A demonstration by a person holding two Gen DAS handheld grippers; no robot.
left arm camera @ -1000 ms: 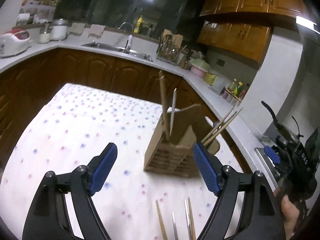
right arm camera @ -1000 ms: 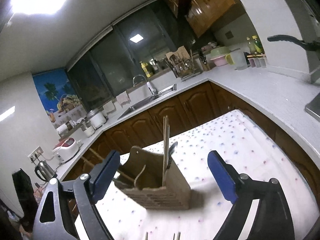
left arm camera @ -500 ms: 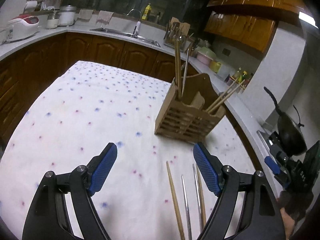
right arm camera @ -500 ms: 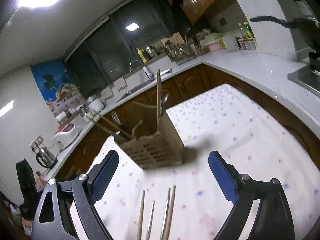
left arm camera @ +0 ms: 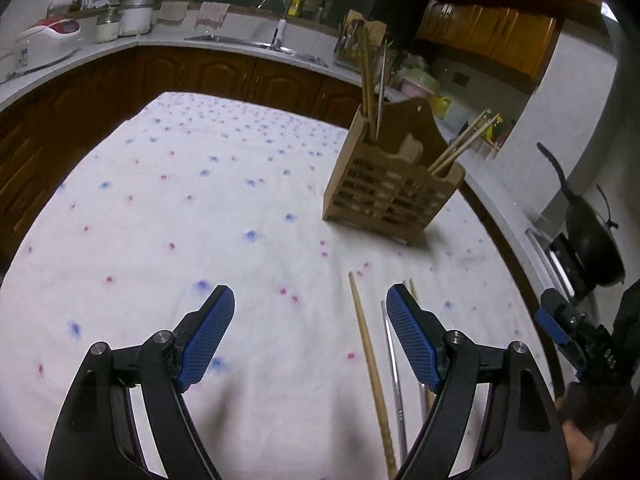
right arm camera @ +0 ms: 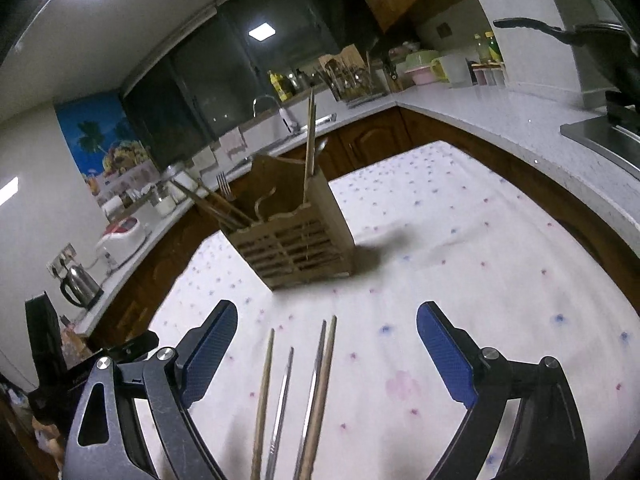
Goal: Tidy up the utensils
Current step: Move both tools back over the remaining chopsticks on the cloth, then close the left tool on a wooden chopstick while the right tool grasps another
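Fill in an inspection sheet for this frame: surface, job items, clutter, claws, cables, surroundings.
Surface: tablecloth, white with blue and pink dots.
Job's things: wooden utensil holder upright, with chopsticks and a fork standing in it; four loose sticks flat on the cloth, two wooden and two metal.
Clutter: nothing seen on the cloth.
Grippers: left claw open, empty; right claw open, empty, over the loose sticks.
Cables: nothing seen.
Surroundings: sink, rice cooker, kettle, wok.
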